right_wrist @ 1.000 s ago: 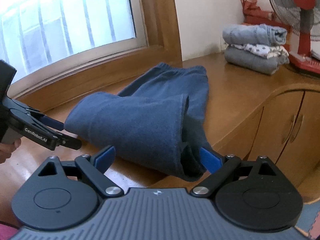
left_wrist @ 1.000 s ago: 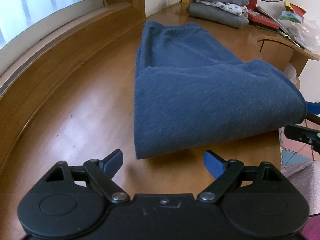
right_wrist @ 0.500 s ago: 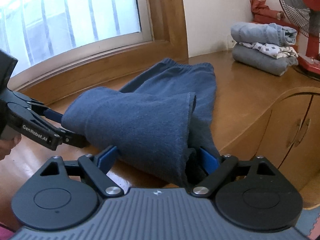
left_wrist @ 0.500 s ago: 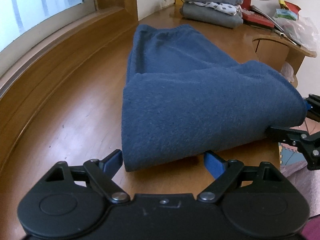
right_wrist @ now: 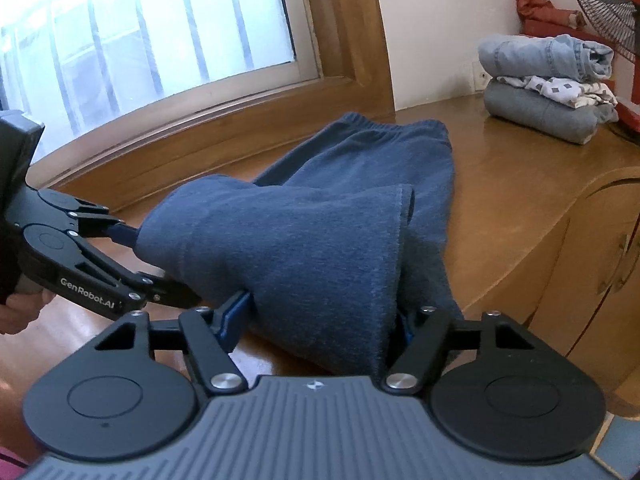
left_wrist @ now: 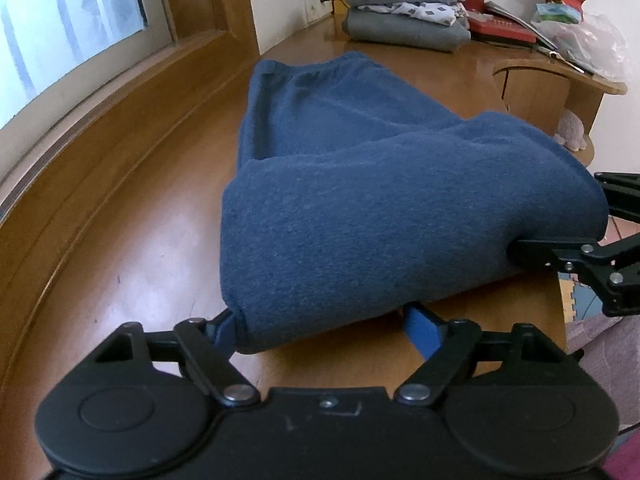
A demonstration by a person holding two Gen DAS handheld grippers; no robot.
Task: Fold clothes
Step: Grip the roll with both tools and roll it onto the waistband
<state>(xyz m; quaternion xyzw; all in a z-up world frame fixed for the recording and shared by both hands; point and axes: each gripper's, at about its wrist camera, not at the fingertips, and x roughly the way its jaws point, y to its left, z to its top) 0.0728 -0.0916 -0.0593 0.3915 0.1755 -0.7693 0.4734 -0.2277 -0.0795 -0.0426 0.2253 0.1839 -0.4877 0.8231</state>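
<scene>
Dark blue sweatpants (left_wrist: 360, 220) (right_wrist: 320, 248) lie on a wooden counter (left_wrist: 140, 240), the leg end folded back over the rest and the waistband at the far end. My left gripper (left_wrist: 323, 330) straddles the near left corner of the fold. Its jaws are closing with cloth between them, the blue pads at the fabric's edges. My right gripper (right_wrist: 320, 320) straddles the opposite corner, also closing with cloth bunched between its fingers. Each gripper shows in the other's view: the left gripper (right_wrist: 148, 268) and the right gripper (left_wrist: 560, 216).
A stack of folded clothes (left_wrist: 404, 12) (right_wrist: 544, 80) sits at the counter's far end beside a red fan (right_wrist: 612, 0). A plastic bag and clutter (left_wrist: 580, 40) lie further right. A window runs along the left. The cabinet door (right_wrist: 600, 260) drops below the counter's right edge. A hand (right_wrist: 16, 312) holds the left gripper.
Both grippers moved in onto the folded edge, which now lies between their fingers. Both pairs of jaws have narrowed, the right more than the left. The fold looks slightly bunched.
</scene>
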